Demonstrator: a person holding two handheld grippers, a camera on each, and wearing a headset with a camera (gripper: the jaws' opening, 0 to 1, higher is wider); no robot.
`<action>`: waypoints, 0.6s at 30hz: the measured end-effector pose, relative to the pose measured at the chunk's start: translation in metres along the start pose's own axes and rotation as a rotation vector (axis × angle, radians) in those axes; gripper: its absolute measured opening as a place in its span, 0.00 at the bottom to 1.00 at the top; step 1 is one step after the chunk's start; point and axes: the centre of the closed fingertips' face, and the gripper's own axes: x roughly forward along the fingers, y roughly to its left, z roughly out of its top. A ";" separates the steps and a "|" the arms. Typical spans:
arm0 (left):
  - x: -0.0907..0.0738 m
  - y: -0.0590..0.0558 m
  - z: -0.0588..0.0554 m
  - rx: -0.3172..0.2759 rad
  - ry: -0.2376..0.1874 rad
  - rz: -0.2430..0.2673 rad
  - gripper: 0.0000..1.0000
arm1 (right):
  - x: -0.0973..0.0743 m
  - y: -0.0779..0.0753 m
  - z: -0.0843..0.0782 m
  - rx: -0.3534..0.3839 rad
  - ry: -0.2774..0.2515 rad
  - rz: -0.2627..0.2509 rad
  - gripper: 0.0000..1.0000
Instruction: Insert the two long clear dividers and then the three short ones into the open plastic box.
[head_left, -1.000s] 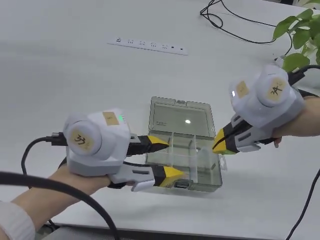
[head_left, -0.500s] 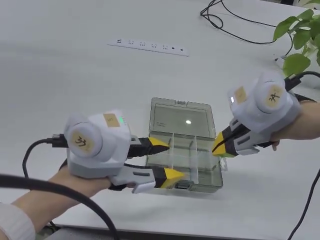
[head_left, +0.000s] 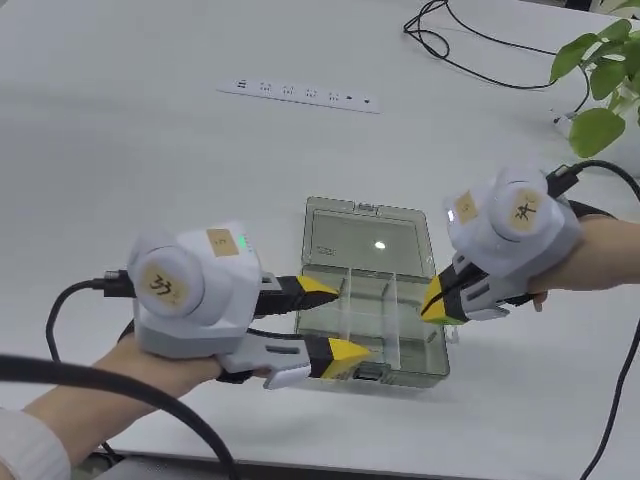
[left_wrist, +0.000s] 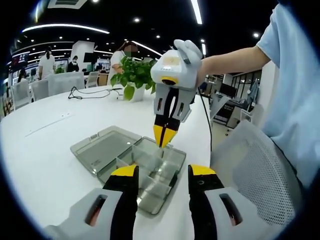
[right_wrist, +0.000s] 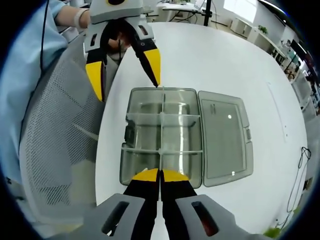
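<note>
Dividers (right_wrist: 150, 116), three by count, cross inside one open box (head_left: 365, 240) on the table (head_left: 150, 150). Your left gripper (head_left: 345, 320) holds its jaws wide at the box's end. Your right gripper (head_left: 430, 305) has its jaws pinched on one divider's end.

All three views look onto the box (head_left: 340, 235).
</note>
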 end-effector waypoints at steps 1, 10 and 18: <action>0.000 0.000 0.000 0.002 -0.001 0.001 0.38 | 0.002 0.001 0.000 0.004 0.005 0.003 0.02; 0.001 0.000 0.001 0.001 -0.005 0.000 0.38 | 0.004 0.000 -0.002 0.011 0.016 -0.001 0.02; -0.001 -0.001 0.004 0.010 -0.011 0.003 0.39 | 0.005 -0.001 -0.002 0.019 0.007 -0.016 0.02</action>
